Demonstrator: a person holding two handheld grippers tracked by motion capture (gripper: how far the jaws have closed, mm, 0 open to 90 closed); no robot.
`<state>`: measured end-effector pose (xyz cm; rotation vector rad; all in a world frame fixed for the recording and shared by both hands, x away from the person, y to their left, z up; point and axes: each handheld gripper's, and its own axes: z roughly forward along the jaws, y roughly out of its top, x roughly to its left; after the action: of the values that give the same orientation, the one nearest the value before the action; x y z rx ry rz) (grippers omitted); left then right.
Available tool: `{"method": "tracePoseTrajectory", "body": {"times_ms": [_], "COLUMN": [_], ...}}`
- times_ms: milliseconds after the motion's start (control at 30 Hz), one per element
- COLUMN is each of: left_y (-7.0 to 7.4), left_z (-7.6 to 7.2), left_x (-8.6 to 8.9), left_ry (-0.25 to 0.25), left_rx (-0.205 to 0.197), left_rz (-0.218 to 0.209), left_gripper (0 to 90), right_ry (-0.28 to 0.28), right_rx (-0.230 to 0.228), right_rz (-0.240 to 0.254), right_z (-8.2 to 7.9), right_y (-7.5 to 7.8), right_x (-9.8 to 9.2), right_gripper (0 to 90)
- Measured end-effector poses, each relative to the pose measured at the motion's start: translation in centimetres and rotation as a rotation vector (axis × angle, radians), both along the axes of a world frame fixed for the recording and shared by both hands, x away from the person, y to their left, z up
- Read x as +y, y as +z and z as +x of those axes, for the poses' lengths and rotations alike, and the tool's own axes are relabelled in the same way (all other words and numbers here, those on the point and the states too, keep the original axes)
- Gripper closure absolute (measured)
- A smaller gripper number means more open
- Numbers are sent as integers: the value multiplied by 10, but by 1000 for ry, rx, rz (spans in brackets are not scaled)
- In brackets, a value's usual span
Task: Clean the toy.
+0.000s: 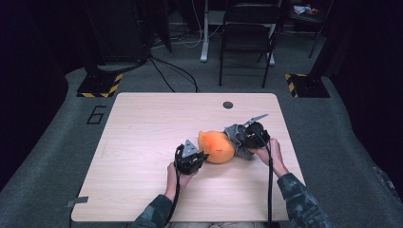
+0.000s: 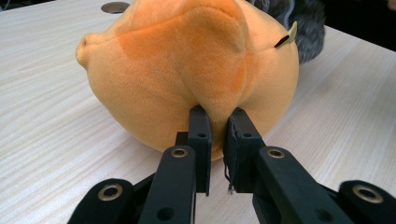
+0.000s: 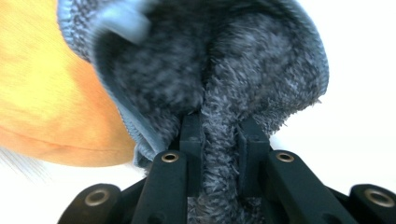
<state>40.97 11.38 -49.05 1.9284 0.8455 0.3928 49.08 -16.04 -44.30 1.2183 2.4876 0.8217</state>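
An orange plush toy (image 1: pixel 216 147) lies right of centre in the high view, on the pale wooden surface (image 1: pixel 142 142), with a grey fuzzy cloth (image 1: pixel 236 140) pressed against its right side. The left tool (image 1: pixel 198 156) comes in from the lower left of the toy and is clenched on a fold of the orange plush; in the left gripper view its two black jaws pinch a ridge of the toy (image 2: pixel 196 70) low in the middle of the frame, with the grey cloth (image 2: pixel 306 28) at the upper right behind it. The right tool (image 1: pixel 241 137) sits at the toy's right and is clenched on the grey cloth; in the right gripper view a strand of grey pile (image 3: pixel 219 140) runs between its jaws, and the orange toy (image 3: pixel 51 102) is at the left.
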Motion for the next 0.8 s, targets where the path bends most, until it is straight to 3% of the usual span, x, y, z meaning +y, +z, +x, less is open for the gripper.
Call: {"method": "tracePoseTrajectory", "body": {"times_ms": [133,267,333,500,600,800], "left_y": [0,-1,0,0,0,-1], "left_z": [0,-1,0,0,0,-1], "left_x": [0,-1,-1,-1,-1,-1], "left_ry": [1,5,-1,-1,1,-4], "left_rx": [0,3,-5,-1,-5,-2], "left_rz": [-4,-9,6,0,0,8], "left_gripper": [817,816,816,816,816,816], "right_ry": [21,76,108,184,213,210], "right_rx": [-69,-134,-146,-176,-162,-136], "right_rz": [62,145,164,174,169,126], "right_z": [-9,-24,-31,-44,-46,-41], "right_y": [25,47,53,58,54,42], "right_x": [1,8,15,37,46,50], "right_gripper": [765,764,762,762,760,758]}}
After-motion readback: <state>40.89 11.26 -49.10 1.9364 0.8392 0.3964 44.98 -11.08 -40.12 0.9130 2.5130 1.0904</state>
